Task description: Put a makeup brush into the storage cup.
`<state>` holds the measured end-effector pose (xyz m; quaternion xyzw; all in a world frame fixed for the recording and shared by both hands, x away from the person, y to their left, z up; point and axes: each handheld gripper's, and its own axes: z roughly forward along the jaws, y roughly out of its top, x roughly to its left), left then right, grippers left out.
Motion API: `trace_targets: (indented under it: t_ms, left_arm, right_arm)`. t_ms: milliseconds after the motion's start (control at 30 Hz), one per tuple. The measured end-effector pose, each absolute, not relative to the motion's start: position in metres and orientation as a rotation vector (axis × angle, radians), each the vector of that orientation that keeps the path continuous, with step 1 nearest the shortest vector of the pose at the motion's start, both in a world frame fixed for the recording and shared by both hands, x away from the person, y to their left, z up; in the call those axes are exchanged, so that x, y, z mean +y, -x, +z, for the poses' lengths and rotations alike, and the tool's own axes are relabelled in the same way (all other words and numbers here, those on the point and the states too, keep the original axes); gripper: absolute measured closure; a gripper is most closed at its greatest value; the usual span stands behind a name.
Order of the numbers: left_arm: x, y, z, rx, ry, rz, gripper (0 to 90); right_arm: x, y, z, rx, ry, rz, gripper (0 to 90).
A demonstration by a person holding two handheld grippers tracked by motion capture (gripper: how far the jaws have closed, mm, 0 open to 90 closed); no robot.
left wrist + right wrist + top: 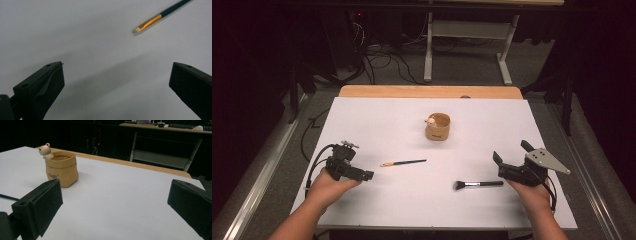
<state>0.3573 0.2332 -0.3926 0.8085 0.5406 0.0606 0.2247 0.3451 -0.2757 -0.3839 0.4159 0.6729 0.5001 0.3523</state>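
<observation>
A white sheet covers the table, with a strip of bare wooden edge showing at the far side; beyond it the room is dark, with cables on the grey floor and the white legs of another desk. At the left, the left gripper sits low over the sheet in the person's hand, its jaws spread wide with nothing between them. Just to its right lies a thin brush with a dark handle and a gold ferrule, flat on the sheet, pale tip toward that gripper; in the left gripper view this thin brush lies ahead of the jaws, apart from them. Farther back, near the middle, stands a tan pot shaped like a little sack, upright, with a small bear figure perched on its rim. Nearer the front and to the right lies a thicker makeup brush, bristles pointing left, its handle end just beside the right gripper, which also stands wide open and holds nothing. The sheet between the brushes and the pot is bare, and there is open white surface along both side edges
</observation>
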Motion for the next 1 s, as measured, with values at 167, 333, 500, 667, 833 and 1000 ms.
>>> trace_targets:
  t_ms: [167,333,500,667,833,1000]
  left_arm:
    - [0.226,-0.361,-0.393,1.478,-2.293,0.136,0.4]
    - [0.221,-0.364,-0.394,1.468,-2.350,0.109,0.4]
    - [0.222,-0.367,-0.393,1.473,-2.401,0.068,0.4]
    - [0.221,-0.370,-0.393,1.455,-2.448,0.021,0.4]
    - [0.216,-0.374,-0.393,1.448,-2.486,0.005,0.4]
    - [0.215,-0.378,-0.387,1.436,-2.519,-0.009,0.4]
  right_arm:
    - [-0.276,-0.346,-0.384,1.746,-1.076,1.298,1.4]
    - [-0.274,-0.346,-0.384,1.745,-1.074,1.299,1.4]
    - [-0.274,-0.346,-0.385,1.751,-1.068,1.293,1.4]
    - [-0.274,-0.346,-0.385,1.755,-1.076,1.291,1.4]
    - [-0.273,-0.346,-0.385,1.757,-1.077,1.295,1.4]
    - [-0.274,-0.346,-0.386,1.760,-1.075,1.303,1.4]
